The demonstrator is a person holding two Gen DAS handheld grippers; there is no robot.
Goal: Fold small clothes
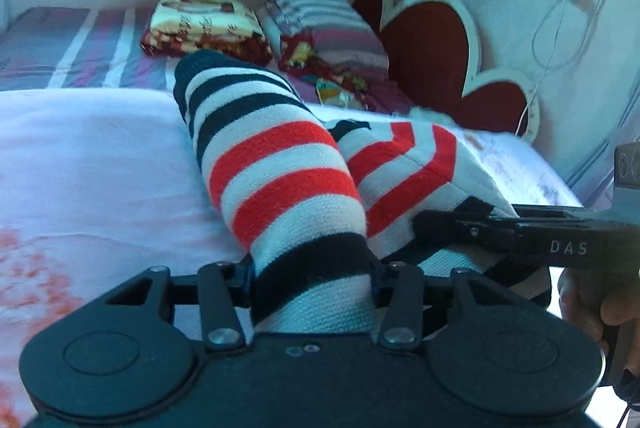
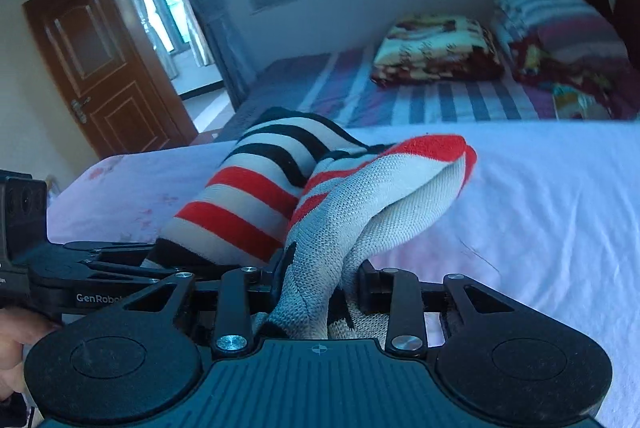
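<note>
Bedroom: left gripper [image 1: 312, 284] clamped on striped knit garment [image 1: 280, 168], right gripper [image 2: 316, 292] clamped on its other end, lifted above pink bedsheet [image 1: 88, 164].

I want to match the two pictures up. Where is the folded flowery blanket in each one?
Left wrist view: the folded flowery blanket lies upper left of centre, on the striped bedsheet, behind the striped garment.
Right wrist view: the blanket lies upper right, on the same sheet.
Shared landmark: the striped pillow sits just right of the blanket in both.
</note>
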